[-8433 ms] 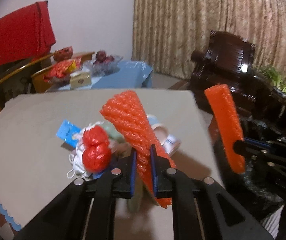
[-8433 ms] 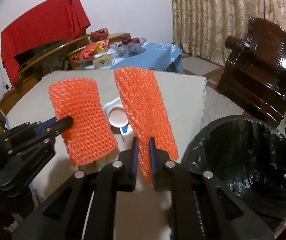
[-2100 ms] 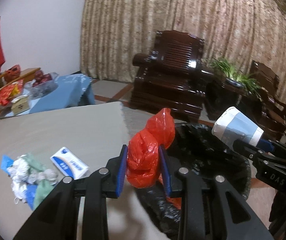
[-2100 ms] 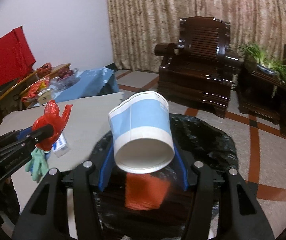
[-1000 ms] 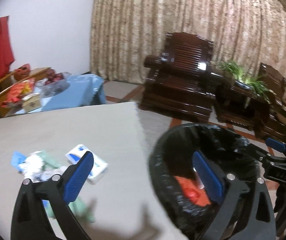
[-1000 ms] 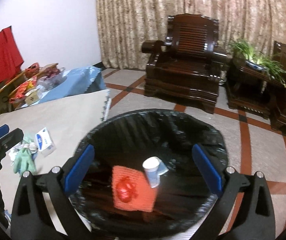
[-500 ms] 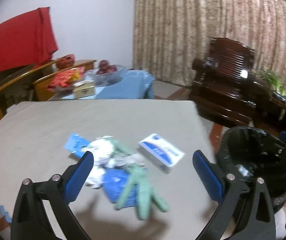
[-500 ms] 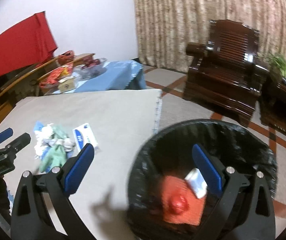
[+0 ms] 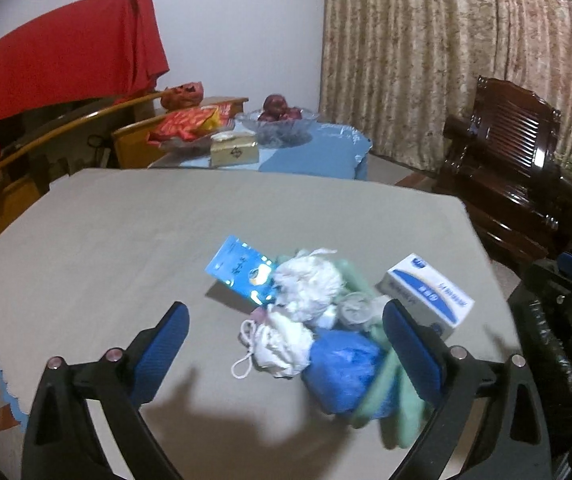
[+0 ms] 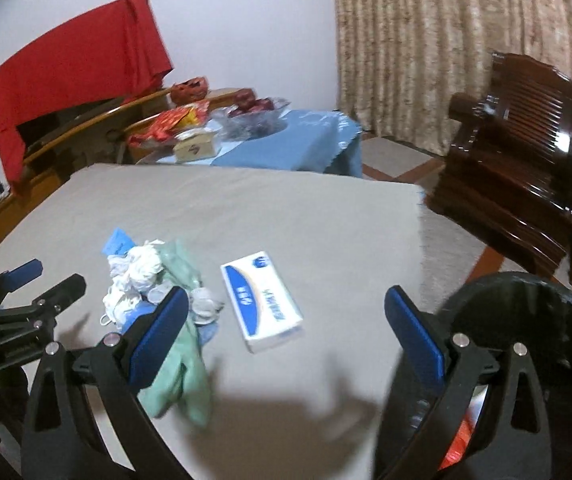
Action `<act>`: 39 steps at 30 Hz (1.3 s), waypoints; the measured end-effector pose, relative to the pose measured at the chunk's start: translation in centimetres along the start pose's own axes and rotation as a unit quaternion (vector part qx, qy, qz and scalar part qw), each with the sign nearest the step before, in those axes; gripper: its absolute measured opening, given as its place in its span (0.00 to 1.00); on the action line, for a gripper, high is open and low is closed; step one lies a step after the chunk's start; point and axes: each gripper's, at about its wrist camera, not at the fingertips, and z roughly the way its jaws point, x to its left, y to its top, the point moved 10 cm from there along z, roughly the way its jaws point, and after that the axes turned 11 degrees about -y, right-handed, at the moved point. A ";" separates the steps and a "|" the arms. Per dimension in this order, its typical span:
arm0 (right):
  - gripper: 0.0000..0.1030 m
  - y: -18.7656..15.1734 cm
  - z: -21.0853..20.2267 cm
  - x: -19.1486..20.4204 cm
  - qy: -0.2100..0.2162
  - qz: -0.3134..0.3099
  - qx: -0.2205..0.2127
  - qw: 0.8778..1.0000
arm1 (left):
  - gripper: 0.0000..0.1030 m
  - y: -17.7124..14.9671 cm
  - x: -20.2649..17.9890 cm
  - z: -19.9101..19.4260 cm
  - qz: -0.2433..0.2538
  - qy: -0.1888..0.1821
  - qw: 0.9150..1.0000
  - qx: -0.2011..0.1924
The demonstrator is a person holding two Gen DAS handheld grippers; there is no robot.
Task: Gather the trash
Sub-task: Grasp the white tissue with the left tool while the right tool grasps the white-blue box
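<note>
Trash remains in a small heap toward the right near part of the grey surface [image 9: 126, 248], not far from the right edge where the bin [image 10: 534, 328] with its black liner stands just off the surface. Both claws are spread wide and hold nothing: the left claw [image 9: 286, 344] hangs over the heap, the right claw [image 10: 286, 336] over the white and blue box [image 10: 262, 300].

The heap is soft stuff: crumpled white masks [image 9: 306, 284] with loose ear loops, a blue wad [image 9: 342, 364], a green glove [image 10: 182, 360] trailing toward the near edge, and a flat blue packet [image 9: 242, 272] lying against the masks on the far side. These look feather-light and limp; a pinch on the bulk of a wad should carry better than one on a loop or a glove finger, which could slip or drag neighbours along. The box, lying apart from the heap on its right, looks stiff but thin-walled; closing across its narrow width seems safest, with modest force so it does not crush.
</note>
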 end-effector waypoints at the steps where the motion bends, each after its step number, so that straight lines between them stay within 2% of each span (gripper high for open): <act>1: 0.93 -0.2 0.8 0.7 0.002 -0.007 0.003 1.000 | 0.91 -0.2 0.2 0.2 -0.001 0.000 1.000 0.003; 6: 0.93 -2.1 4.5 2.7 0.003 -0.023 0.035 0.999 | 0.89 -1.2 1.2 1.6 -0.005 0.001 1.000 0.018; 17: 0.92 -5.0 9.9 3.4 -0.009 -0.029 0.090 0.996 | 0.84 -2.9 2.5 4.6 -0.020 -0.009 0.999 0.048; 23: 0.77 -6.0 11.7 3.5 0.003 -0.033 0.120 0.992 | 0.76 -3.3 2.4 5.7 -0.024 -0.023 0.998 0.060; 25: 0.75 -6.2 11.8 3.5 0.005 -0.033 0.122 0.992 | 0.72 -3.5 2.4 6.0 -0.026 -0.028 0.997 0.064; 28: 0.62 -6.1 11.7 3.8 0.010 -0.036 0.121 0.992 | 0.66 -3.7 2.3 6.1 -0.030 -0.034 0.997 0.066; 32: 0.61 -6.0 11.5 3.8 0.013 -0.031 0.121 0.992 | 0.53 -3.9 2.0 6.2 -0.033 -0.041 0.996 0.069; 36: 0.61 -5.9 10.8 3.7 0.013 -0.024 0.114 0.993 | 0.29 -3.9 1.8 6.1 -0.033 -0.048 0.996 0.072; 39: 0.60 -5.6 10.1 3.5 0.011 -0.021 0.109 0.994 | 0.24 -4.0 1.8 5.9 -0.037 -0.047 0.996 0.069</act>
